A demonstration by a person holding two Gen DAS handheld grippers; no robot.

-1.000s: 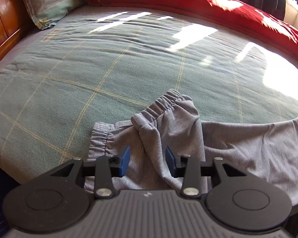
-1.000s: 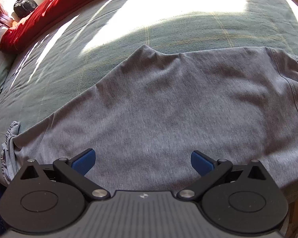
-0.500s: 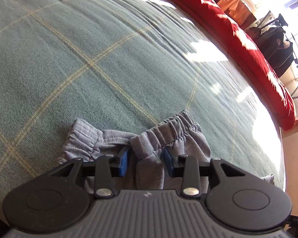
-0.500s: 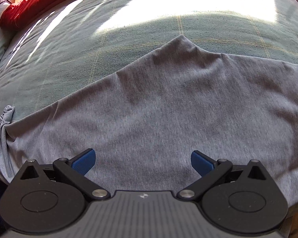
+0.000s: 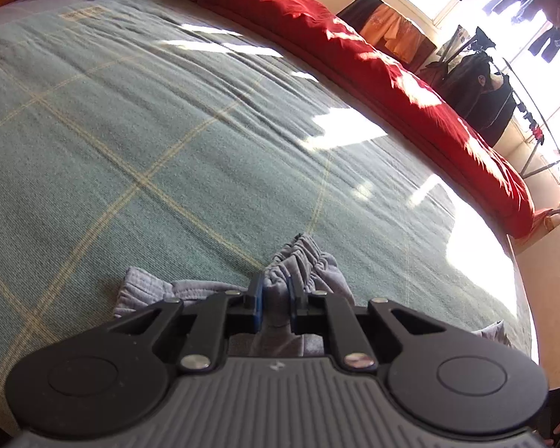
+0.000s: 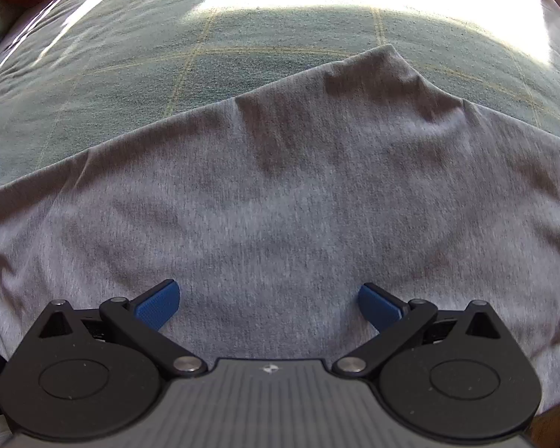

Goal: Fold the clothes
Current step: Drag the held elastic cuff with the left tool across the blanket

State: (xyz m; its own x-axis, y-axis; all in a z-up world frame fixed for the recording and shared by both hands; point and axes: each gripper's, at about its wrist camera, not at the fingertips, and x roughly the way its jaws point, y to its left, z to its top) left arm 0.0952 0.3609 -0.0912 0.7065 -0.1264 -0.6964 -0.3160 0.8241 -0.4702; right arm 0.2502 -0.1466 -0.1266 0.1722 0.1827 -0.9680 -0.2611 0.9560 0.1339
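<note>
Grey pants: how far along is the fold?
Nothing looks folded: the grey pants lie spread on the bedspread. In hand: left hand-held gripper is closing on a gathered cuff. Right hand-held gripper hangs open above the fabric. All folds remain.

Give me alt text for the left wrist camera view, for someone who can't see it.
The left gripper is closing its fingers on the gathered cuff of grey trousers lying on a green checked bedspread. A red duvet runs along the bed's far edge, with dark clothes hanging by a bright window.
</note>
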